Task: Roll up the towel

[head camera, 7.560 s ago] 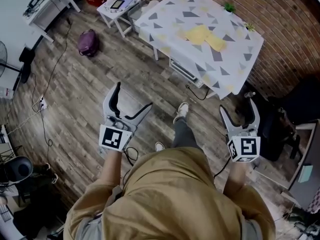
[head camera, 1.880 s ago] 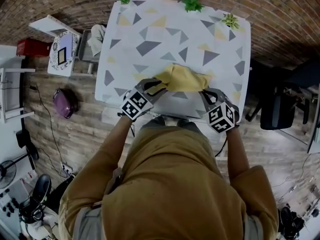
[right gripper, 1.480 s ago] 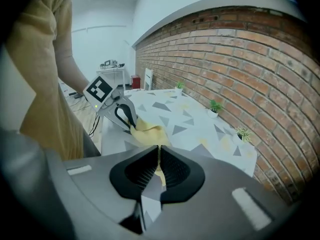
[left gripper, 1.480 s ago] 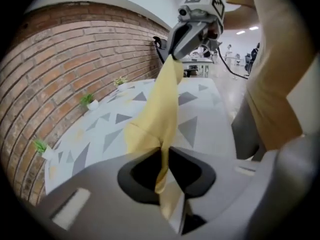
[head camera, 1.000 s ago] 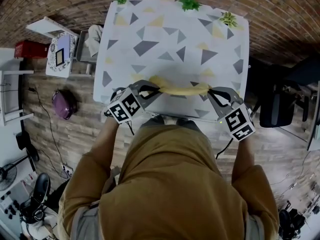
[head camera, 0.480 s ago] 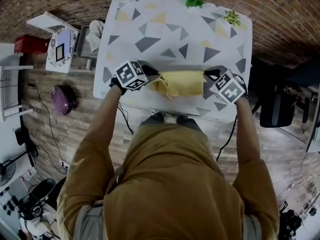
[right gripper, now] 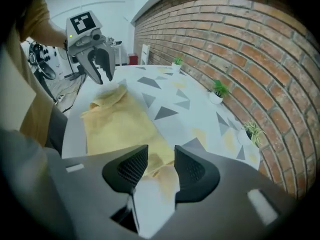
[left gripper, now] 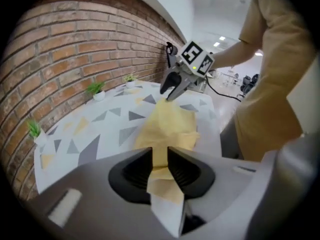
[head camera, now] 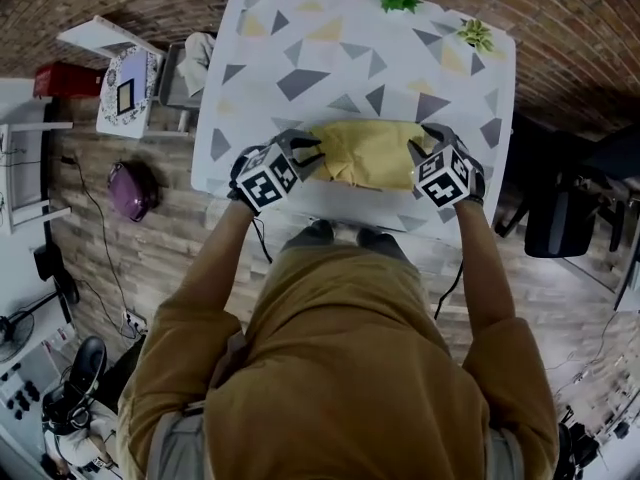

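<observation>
The left gripper (head camera: pixel 307 153) pinches the left end of the yellow cloth towel (head camera: pixel 370 153), which lies near the front edge of the white triangle-patterned table (head camera: pixel 330 58). The right gripper (head camera: pixel 420 146) has just been opening, its jaws apart around the towel's right end.

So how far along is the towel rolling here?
Done: the yellow cloth towel lies spread on the patterned table. In hand: the left gripper is shut on one end; on the right gripper the jaws have just been opening, cloth between them. Left: all the rolling; no roll shows.
</observation>
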`<control>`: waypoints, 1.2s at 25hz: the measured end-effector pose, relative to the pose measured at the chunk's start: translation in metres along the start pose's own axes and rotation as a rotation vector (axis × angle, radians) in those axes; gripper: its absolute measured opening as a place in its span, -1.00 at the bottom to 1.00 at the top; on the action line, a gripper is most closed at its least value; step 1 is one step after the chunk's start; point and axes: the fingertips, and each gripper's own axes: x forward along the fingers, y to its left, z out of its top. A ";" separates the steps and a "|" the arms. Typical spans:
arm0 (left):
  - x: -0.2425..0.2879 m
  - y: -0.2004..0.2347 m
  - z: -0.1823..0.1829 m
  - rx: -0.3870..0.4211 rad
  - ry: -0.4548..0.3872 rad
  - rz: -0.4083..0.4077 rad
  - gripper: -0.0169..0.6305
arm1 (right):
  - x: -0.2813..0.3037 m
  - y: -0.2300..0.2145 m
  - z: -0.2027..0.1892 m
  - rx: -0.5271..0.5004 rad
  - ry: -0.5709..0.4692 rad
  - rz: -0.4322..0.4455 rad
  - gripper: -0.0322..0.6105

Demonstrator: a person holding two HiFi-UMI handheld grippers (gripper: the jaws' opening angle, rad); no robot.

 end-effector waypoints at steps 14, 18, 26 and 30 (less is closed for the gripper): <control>0.068 -0.048 -0.007 0.341 0.075 -0.126 -0.32 | -0.004 0.123 -0.045 -0.236 0.051 0.199 -0.37; 0.049 -0.040 -0.014 0.216 0.023 -0.062 -0.58 | -0.003 0.122 -0.047 -0.202 0.049 0.213 -0.39; 0.009 -0.033 -0.044 -0.075 -0.098 0.098 -0.58 | -0.007 0.136 -0.052 -0.217 0.035 0.207 -0.76; 0.008 -0.039 -0.065 -0.136 -0.073 0.132 -0.62 | -0.007 0.138 -0.050 -0.203 0.021 0.181 -0.82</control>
